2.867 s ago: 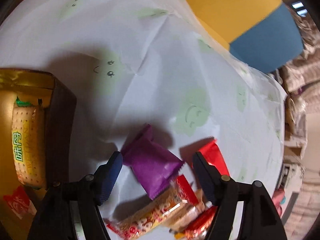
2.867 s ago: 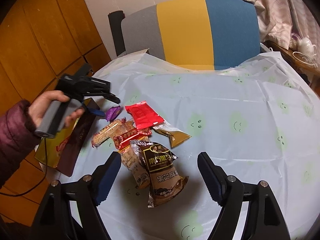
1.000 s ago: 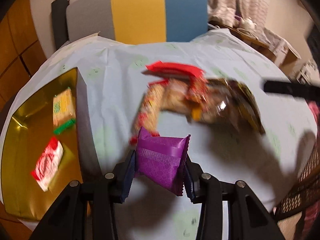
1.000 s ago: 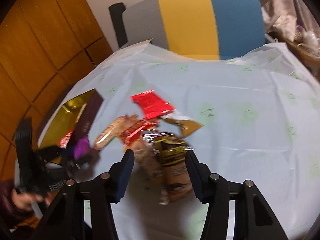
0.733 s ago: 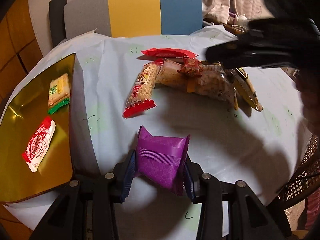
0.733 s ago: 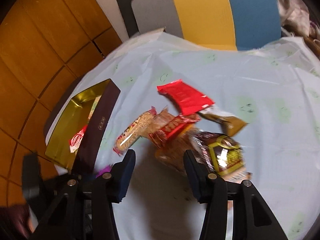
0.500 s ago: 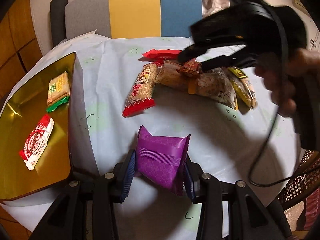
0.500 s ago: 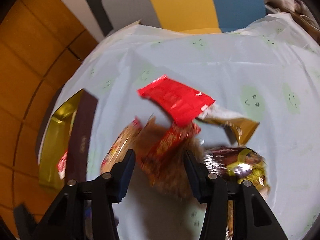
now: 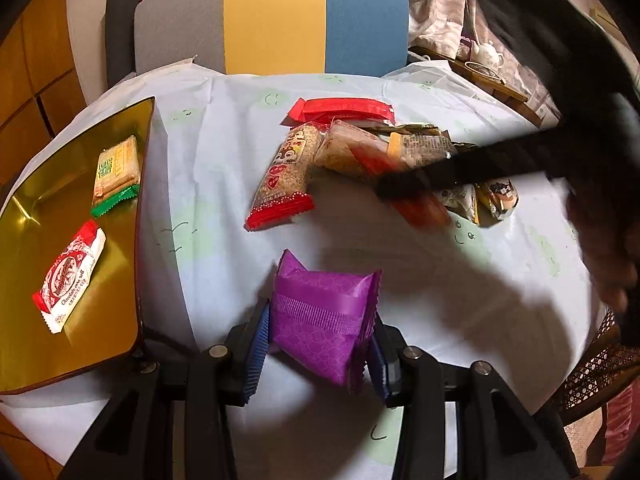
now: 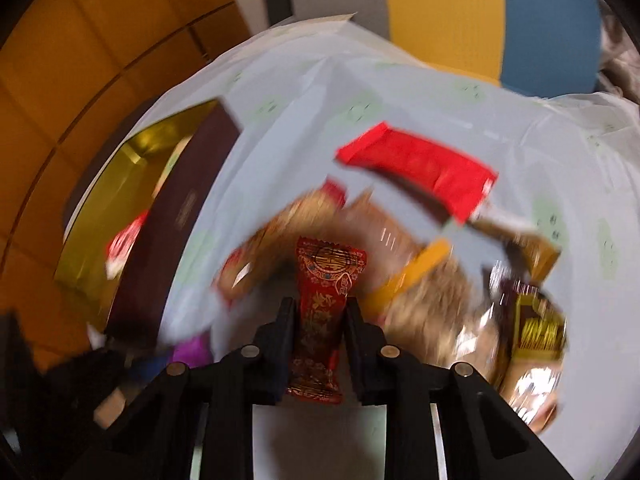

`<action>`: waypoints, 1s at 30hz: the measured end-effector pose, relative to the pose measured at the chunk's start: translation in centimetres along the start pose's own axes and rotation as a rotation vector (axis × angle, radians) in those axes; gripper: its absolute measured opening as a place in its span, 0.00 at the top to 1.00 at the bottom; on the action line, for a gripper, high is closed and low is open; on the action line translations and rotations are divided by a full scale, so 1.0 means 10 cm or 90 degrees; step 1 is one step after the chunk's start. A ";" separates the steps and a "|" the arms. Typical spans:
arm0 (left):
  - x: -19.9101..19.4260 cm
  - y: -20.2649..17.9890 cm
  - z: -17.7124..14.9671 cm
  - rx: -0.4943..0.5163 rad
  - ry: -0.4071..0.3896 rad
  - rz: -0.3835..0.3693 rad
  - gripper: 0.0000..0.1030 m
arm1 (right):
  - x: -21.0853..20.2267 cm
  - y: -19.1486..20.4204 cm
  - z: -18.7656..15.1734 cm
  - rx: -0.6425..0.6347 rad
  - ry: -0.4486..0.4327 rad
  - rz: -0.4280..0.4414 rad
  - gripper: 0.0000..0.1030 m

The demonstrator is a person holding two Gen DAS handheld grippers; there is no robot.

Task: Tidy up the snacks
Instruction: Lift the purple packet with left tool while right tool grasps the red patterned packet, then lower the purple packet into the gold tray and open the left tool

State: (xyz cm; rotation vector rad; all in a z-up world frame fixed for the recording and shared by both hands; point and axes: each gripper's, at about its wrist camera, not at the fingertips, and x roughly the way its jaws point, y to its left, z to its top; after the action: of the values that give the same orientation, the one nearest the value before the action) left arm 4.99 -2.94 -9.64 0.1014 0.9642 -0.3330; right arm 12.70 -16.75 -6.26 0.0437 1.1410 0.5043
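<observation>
A: Right gripper [image 10: 320, 320] has come down since half a second ago and now pinches a red gold-patterned candy wrapper [image 10: 323, 312], lifted out of the snack pile [image 9: 360, 152].

B: Left?

A: Left gripper [image 9: 318, 340] clamps the purple pillow pack [image 9: 324, 320] (crimped ends, embossed foil) above the tablecloth [image 9: 208, 184].

B: Tray?

A: Gold tray [image 9: 24, 280] at left holds two packs: a red-white one [image 9: 68, 276] reading "Chocolate ... roll", and a cracker pack [image 9: 116, 168] with a green end. Left view only; right view is motion-blurred.
</observation>
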 end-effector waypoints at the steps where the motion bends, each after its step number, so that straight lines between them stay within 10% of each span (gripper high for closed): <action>1: 0.00 0.00 0.00 -0.001 0.000 0.000 0.57 | -0.02 0.01 -0.12 -0.005 0.011 0.006 0.77; 7: 0.00 -0.02 0.02 0.004 0.002 0.011 0.57 | -0.04 -0.10 -0.60 -0.002 0.030 -0.011 0.77; 30: -0.10 -0.11 0.02 0.027 -0.029 0.014 0.58 | -0.05 -0.04 -0.77 0.020 -0.029 -0.061 0.77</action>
State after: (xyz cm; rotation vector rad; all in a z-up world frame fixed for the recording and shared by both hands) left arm 4.29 -3.83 -8.68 0.1420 0.9100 -0.3341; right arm 5.93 -19.05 -9.23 0.0270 1.1014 0.3982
